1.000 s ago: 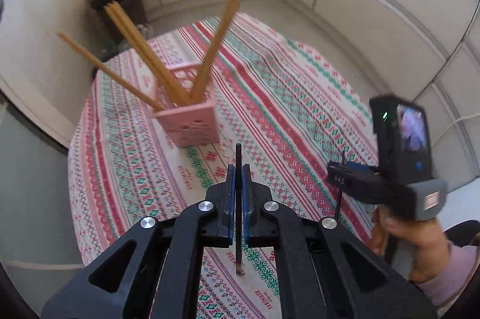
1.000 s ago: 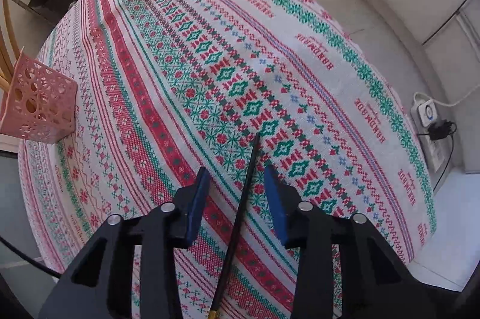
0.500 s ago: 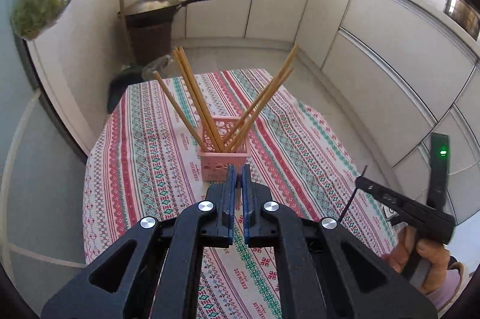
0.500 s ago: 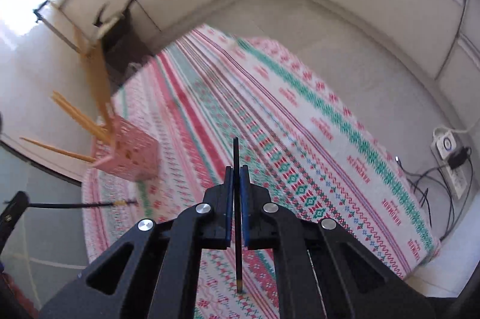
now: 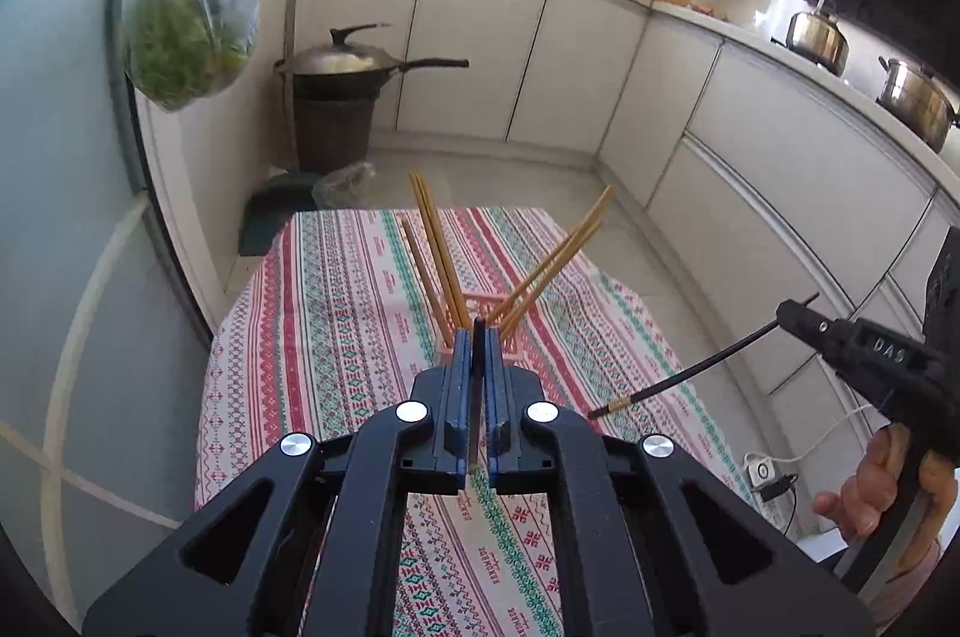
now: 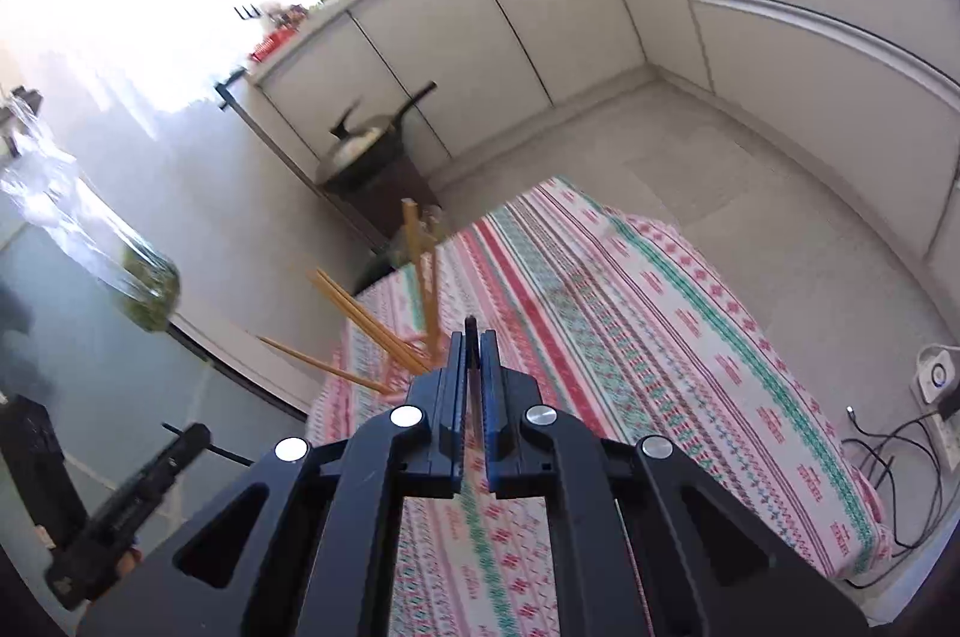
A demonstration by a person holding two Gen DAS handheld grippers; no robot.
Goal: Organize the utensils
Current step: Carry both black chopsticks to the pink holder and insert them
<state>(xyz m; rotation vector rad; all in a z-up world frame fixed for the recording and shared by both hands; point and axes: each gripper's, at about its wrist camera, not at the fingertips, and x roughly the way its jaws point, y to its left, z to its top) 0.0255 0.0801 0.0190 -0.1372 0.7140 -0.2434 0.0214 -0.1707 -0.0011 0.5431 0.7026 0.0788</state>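
Far left in the left wrist view, a clear bag of greens [image 5: 180, 43] hangs by the wall, and beside it a lidded wok [image 5: 342, 61] sits on a dark stand on the floor. The bench [image 5: 312, 337] wears a striped red, green and white cloth. Near its middle stands the pink basket [image 5: 480, 304], holding several wooden chopsticks [image 5: 441, 259] that fan out to the left and right. Just in front of it the left claw [image 5: 477, 343] has its blue pads pressed together on a black chopstick [image 5: 478, 337], which sticks up past the tips — its top end overlaps the basket in this view.

To the right, the right claw [image 5: 798, 316] is seen from the side, held by a hand [image 5: 876, 487] above the bench edge. It pinches a second black chopstick [image 5: 690, 379] with a gold band near one end, slanting down toward the cloth.

From the right wrist view — the right claw's pads are shut tight on that dark stick, and the wooden chopsticks lean out beyond its tips. A white power strip [image 6: 936, 373] lies on the floor at far right.
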